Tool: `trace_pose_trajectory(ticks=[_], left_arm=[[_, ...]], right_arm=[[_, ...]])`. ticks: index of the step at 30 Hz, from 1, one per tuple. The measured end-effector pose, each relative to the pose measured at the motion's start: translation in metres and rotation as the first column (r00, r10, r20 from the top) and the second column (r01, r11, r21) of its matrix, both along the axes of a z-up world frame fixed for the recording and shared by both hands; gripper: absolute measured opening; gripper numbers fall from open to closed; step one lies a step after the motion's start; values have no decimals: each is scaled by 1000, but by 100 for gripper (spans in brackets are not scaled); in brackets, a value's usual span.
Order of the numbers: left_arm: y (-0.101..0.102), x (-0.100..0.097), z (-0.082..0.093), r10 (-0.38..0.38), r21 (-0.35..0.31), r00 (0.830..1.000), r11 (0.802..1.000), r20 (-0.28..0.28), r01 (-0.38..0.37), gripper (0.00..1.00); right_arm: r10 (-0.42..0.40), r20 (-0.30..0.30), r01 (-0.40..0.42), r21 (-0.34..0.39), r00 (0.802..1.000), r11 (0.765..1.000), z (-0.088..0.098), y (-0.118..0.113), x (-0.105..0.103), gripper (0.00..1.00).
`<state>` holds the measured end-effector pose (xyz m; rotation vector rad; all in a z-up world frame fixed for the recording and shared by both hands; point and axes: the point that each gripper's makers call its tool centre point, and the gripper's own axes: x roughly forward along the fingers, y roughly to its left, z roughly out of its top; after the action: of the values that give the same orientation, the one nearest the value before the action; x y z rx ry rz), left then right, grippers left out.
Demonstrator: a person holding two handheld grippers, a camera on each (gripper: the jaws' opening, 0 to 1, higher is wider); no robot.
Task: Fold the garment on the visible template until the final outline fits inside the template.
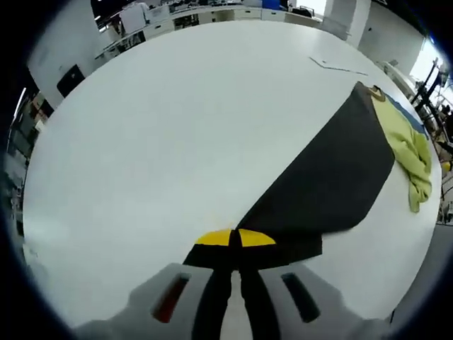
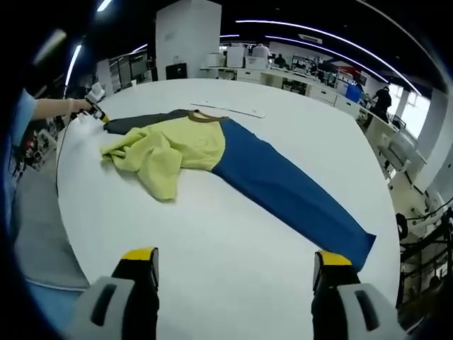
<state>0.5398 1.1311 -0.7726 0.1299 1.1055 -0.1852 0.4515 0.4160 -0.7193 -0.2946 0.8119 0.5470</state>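
A colour-block garment lies on the white round table (image 2: 212,255). Its yellow-green middle (image 2: 177,149) is bunched up, a blue part (image 2: 283,188) stretches to the right, and a black part (image 2: 141,122) runs left. In the left gripper view the black part (image 1: 325,177) is pulled flat toward me, and my left gripper (image 1: 234,239) is shut on its near end. That same left gripper (image 2: 95,111) appears far left in the right gripper view, held by a hand. My right gripper (image 2: 236,258) stands open above bare table, short of the blue part.
A thin flat white sheet (image 2: 230,108) lies on the table beyond the garment's brown collar (image 2: 205,115); it is also seen as the sheet (image 1: 340,67). Desks and office equipment (image 2: 269,60) stand behind the table. The table edge (image 2: 67,212) curves close on the left.
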Motion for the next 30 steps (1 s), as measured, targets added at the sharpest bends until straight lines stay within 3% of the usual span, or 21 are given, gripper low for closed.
trace_pose_trajectory(ticks=[8, 15, 18, 22, 24, 25, 27, 30], left_arm=[[3, -4, -1, 11, 0, 1000, 1000, 0, -11, 0], [3, 1, 10, 22, 2, 996, 1000, 89, -22, 2], [-1, 0, 18, -13, 1, 993, 1000, 120, 13, 19], [-3, -2, 28, -48, 14, 986, 999, 157, 46, 49], [-9, -3, 31, -101, 19, 978, 995, 184, 99, 62], [-10, -9, 30, -128, 45, 980, 991, 155, 122, 69], [-12, -13, 31, -190, 95, 969, 980, 155, 177, 76], [-20, -18, 32, -202, 84, 965, 978, 166, 191, 82]], right_arm=[[8, 3, -8, 12, 1000, 1000, 0, 5, -1, 90], [1, 4, -1, 19, 1000, 1000, 0, 3, -2, 90], [-3, 4, 3, 24, 1000, 1000, -1, 3, -2, 90], [-4, 3, 4, 31, 1000, 1000, -3, 6, -3, 90], [-3, 3, 3, 40, 1000, 999, -4, 9, -4, 90], [-2, 2, 2, 43, 1000, 999, -4, 11, -5, 90], [4, 1, -4, 46, 1000, 999, -5, 14, -6, 90], [6, 2, -6, 53, 1000, 999, -6, 16, -6, 90]])
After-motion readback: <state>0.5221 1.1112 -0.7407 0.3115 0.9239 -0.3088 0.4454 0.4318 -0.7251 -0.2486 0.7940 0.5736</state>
